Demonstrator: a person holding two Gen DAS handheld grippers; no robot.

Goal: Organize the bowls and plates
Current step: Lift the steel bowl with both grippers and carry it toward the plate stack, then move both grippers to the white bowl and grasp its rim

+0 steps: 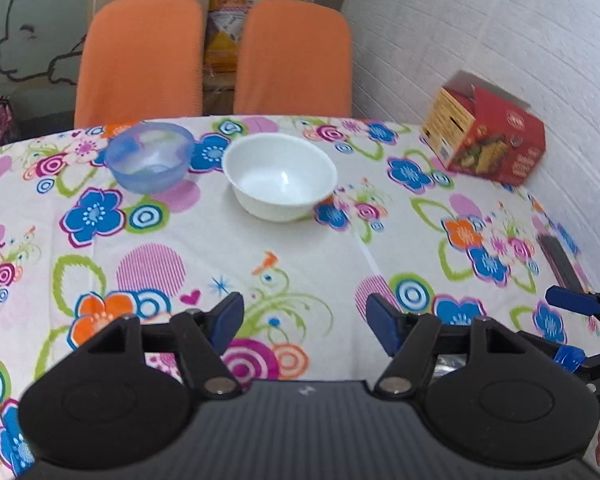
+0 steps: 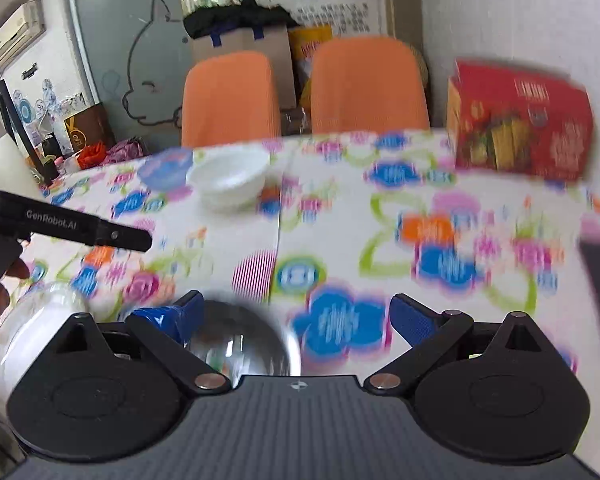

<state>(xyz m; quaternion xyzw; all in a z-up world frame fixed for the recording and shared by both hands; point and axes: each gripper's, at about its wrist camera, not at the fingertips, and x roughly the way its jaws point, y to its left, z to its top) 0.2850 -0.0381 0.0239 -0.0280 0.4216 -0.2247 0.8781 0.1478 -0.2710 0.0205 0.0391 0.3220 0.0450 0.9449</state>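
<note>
Floral tablecloth (image 1: 228, 240) lay beneath both grippers, fingers spread, grasping nothing. White bowl (image 1: 279, 176) stood ahead of the left gripper (image 1: 304, 322); approach its rim squarely. Right gripper (image 2: 296, 320) hovered over a clear bowl (image 2: 240, 340).

I see a table covered by a flowered cloth (image 1: 300, 248). At its far side stand two bowls just beside each other: a blue see-through bowl (image 1: 150, 156) on the left and a white bowl (image 1: 280, 176) to its right. A red box (image 1: 488, 132) sits at the far right corner, against the wall. A dark flat thing (image 1: 558, 260) lies by the right edge; I cannot tell what. A clear glass bowl (image 2: 244, 340) rests near, blurred.
</note>
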